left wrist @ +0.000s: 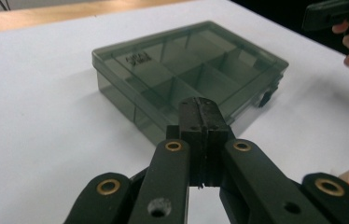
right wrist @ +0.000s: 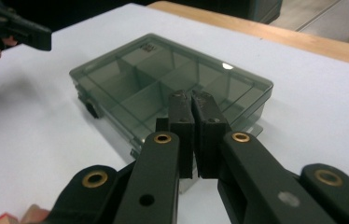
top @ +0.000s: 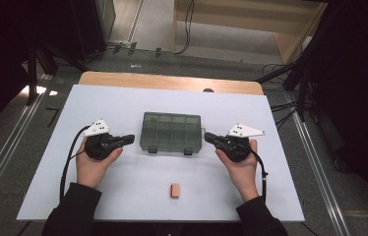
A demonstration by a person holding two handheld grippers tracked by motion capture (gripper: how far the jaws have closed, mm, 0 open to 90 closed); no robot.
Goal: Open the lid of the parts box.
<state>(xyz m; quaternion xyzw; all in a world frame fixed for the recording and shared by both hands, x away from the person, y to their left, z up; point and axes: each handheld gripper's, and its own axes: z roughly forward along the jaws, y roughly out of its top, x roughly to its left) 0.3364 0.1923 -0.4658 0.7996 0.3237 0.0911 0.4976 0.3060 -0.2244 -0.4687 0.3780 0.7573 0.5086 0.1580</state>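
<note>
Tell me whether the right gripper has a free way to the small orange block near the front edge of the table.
Probably yes. The right gripper points at the compartment box's right end, jaws shut and holding nothing. The orange block lies apart, nearer the person, with bare table between; the hand would need to swing back.

Two forearms in dark sleeves come in from six o'clock in the high view, each hand wrapped around a hand-held gripper. The left hand-held gripper [top: 129, 138] lies level and points toward three o'clock, its jaws pressed together with nothing between them; its own view shows the two black pads flush against each other. The right hand-held gripper [top: 208, 137] mirrors it, level and pointing toward nine o'clock, jaws closed and empty. The left hand [top: 93, 164] and right hand [top: 241, 167] sit well apart, palms turned inward, wrists straight.
</note>
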